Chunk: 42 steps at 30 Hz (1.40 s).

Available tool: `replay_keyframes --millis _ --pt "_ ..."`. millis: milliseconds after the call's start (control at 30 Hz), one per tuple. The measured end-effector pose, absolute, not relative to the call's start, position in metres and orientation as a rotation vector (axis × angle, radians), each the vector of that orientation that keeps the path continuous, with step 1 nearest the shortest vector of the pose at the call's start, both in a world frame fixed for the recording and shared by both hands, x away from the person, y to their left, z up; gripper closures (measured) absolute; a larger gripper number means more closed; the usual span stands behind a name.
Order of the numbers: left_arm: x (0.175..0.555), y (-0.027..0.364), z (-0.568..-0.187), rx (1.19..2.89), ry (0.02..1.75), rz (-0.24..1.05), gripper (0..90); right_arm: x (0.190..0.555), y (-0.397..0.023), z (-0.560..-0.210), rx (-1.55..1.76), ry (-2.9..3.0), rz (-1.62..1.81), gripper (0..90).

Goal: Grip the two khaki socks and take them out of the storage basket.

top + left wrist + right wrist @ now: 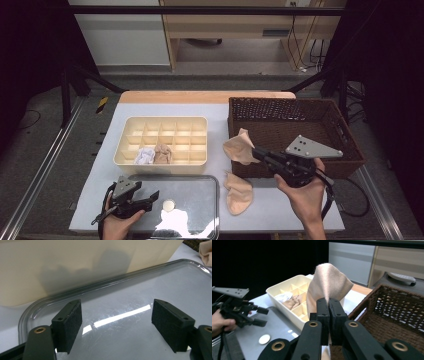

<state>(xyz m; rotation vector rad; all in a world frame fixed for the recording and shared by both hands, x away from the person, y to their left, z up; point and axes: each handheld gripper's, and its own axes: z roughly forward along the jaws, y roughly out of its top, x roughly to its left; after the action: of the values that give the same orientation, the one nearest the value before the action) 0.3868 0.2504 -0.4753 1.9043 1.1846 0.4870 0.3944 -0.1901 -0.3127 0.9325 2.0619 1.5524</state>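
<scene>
Pinched between the pressed-together jaws of the right gripper (329,302), the sock (328,282) hangs near the basket's (345,165) left rim and should travel left, kept clear of the tray (200,181), to an empty organiser (165,120) cell, while the left gripper (150,197) idles spread.

The high view looks forward and down on the whole surface (280,210). The left gripper view sits low and close over the clear tray (140,290), facing the divided box (75,262). The right gripper view looks along its jaws across the same box (294,287) and tray (274,327).
</scene>
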Motion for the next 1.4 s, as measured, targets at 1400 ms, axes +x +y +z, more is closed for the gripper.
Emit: replay_keyframes --millis 1400 --pt "0.385 0.252 -0.472 1.892 1.181 0.492 23.9 0.352 -0.262 -0.437 1.409 2.097 1.322 88.2"
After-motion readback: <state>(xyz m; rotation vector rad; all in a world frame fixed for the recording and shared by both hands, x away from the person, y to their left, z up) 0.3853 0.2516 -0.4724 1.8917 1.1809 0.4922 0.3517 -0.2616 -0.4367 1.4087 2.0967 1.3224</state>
